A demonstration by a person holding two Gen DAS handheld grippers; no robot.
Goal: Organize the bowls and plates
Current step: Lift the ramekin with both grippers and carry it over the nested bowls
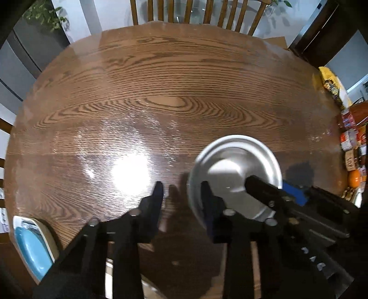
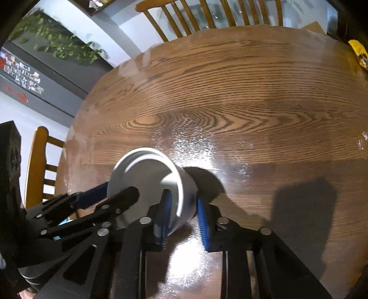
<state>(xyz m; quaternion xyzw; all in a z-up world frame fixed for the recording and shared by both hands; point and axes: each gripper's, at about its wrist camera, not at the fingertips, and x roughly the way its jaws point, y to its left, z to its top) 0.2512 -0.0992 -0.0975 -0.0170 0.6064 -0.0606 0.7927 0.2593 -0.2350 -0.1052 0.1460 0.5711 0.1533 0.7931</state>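
One steel bowl sits on the wooden table, and both grippers hold it. My left gripper straddles the bowl's left rim, with one finger inside and the other outside. In the right wrist view this gripper comes in from the left, its blue pad against the outer wall. The bowl looks pale and tipped toward the camera in that view. My right gripper is shut on the opposite wall, blue pads on either side. The left wrist view shows that gripper at the bowl's right side.
A blue-and-white dish lies at the table's near left edge. Packets, a yellow bag and an orange crowd the right edge. Wooden chairs stand at the far side and the left side.
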